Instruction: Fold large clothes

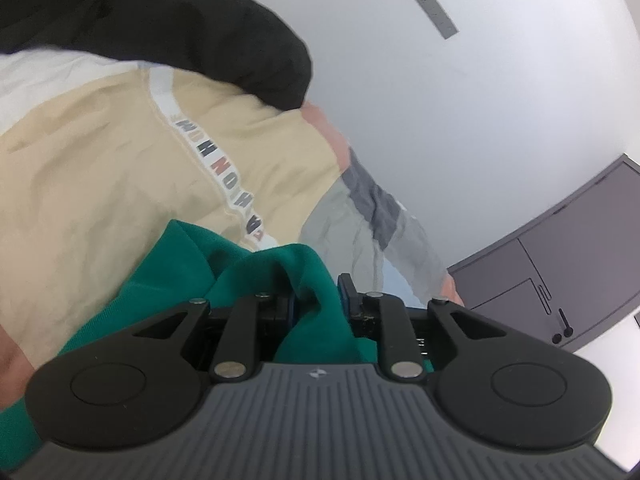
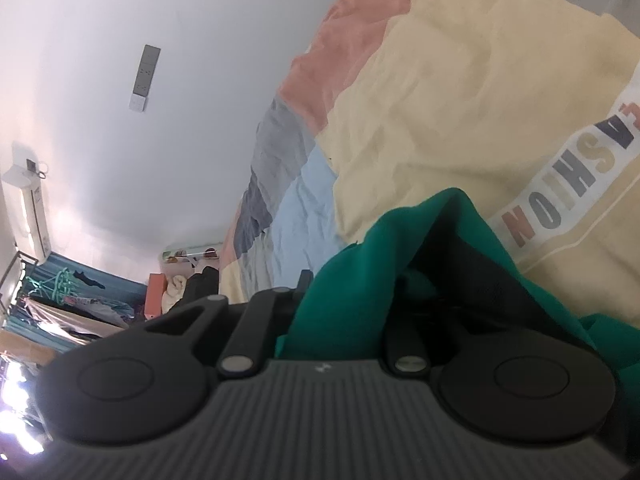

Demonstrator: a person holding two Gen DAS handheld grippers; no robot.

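Left hand-held gripper (image 1: 318, 300): narrow jaws pinch a fold of the green knit garment (image 1: 248, 276), which bunches up between the black fingers.
Green knit garment: draped over both tools, lying on the cream sweatshirt with a white lettered band (image 1: 120, 184).
Cream sweatshirt: spread flat on the bed with a patchwork sheet of pink, grey and pale blue blocks (image 1: 360, 216); a black garment (image 1: 160, 20) lies at its far edge.
Right hand-held gripper (image 2: 360, 292): jaws nearly together, gripping green cloth that hides the right finger.
Background: white wall, grey cabinet (image 1: 560, 264).
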